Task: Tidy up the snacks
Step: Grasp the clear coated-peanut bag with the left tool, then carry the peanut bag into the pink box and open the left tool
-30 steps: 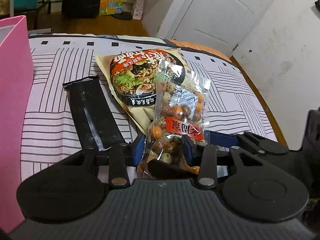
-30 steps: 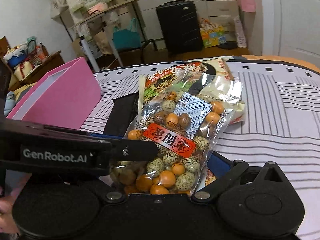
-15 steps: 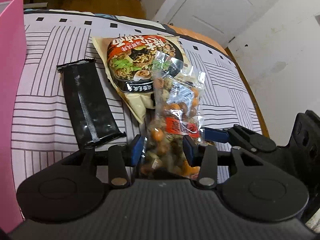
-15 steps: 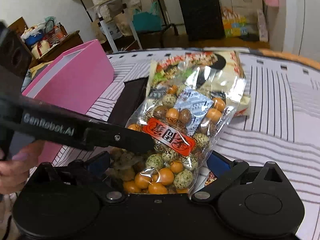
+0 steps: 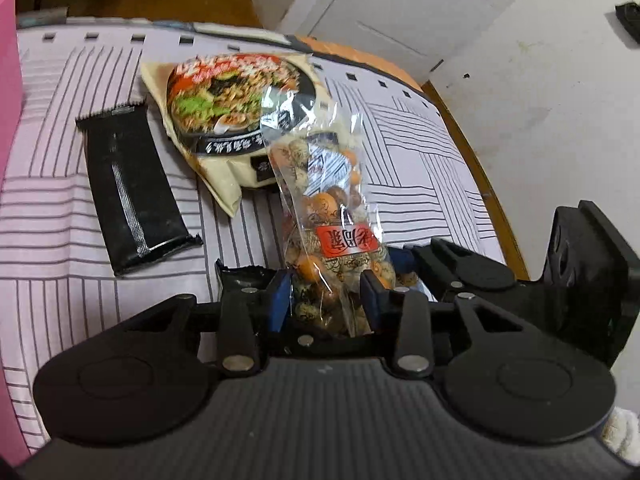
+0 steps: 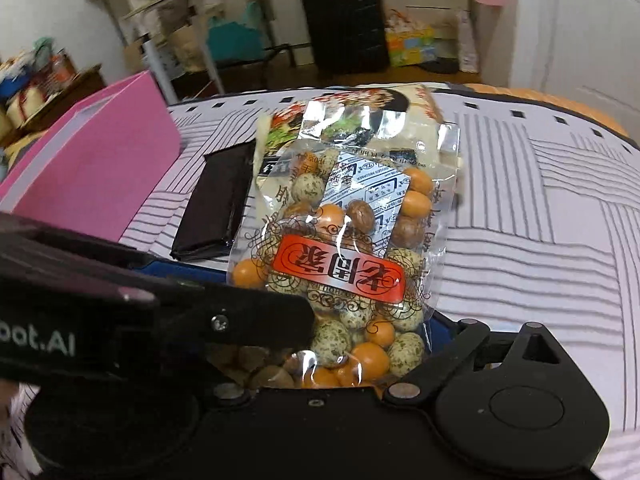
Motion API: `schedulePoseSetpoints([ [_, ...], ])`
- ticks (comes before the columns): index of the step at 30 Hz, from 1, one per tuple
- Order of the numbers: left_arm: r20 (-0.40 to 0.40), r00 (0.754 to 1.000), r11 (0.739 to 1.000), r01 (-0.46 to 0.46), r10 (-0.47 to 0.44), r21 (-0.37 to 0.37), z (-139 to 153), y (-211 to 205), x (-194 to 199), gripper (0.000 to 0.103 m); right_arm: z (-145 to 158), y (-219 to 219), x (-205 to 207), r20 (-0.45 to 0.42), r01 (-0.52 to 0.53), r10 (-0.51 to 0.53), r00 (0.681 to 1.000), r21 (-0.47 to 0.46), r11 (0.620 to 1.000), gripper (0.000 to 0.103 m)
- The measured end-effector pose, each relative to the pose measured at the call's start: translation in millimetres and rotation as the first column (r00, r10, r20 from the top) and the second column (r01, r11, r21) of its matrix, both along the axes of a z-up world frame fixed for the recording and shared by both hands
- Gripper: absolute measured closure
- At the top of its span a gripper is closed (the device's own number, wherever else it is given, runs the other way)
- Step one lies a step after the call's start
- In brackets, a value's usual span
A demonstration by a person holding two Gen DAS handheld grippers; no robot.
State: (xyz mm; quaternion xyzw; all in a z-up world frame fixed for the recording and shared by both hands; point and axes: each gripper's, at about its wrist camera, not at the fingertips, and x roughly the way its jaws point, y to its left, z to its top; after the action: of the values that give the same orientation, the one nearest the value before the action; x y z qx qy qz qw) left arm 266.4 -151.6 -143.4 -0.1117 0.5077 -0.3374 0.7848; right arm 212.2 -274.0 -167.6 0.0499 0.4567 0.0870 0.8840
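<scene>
Holding the clear bag of coated peanuts between both grippers: left gripper clamps it, right gripper flanks it (grip unclear); long axis toward twelve o'clock, pink box at ten.

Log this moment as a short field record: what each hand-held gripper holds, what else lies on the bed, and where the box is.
left hand-held gripper: shut on peanut snack bag
right hand-held gripper: open around the same bag, left finger hidden
on striped bedsheet: black wrapper, noodle packet
pink box: left of the wrapper
</scene>
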Motion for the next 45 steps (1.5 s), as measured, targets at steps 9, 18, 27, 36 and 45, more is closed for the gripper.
schedulePoseSetpoints([
  [9,0.026,1.000,1.000,-0.006,0.007,-0.025,25,4,-28,0.067,31,6,-32,0.044,0.070,-0.069,0.997,-0.016,0.997,0.004],
  [18,0.018,1.000,1.000,-0.002,0.002,-0.001,56,25,-66,0.067,61,35,-68,0.014,0.042,-0.041,0.999,-0.039,0.998,0.004],
  [27,-0.022,0.999,0.999,-0.023,0.024,0.026,87,59,-107,0.065,93,70,-100,0.012,-0.028,0.028,1.000,-0.046,0.999,0.005],
  [36,-0.025,0.999,0.998,-0.046,0.045,-0.040,115,109,-135,0.065,129,111,-125,0.044,-0.128,0.133,0.990,-0.106,0.986,0.004],
  [45,0.026,0.995,0.992,-0.089,0.091,-0.091,140,157,-153,0.065,157,153,-126,0.126,-0.221,0.244,0.962,-0.168,0.961,0.004],
])
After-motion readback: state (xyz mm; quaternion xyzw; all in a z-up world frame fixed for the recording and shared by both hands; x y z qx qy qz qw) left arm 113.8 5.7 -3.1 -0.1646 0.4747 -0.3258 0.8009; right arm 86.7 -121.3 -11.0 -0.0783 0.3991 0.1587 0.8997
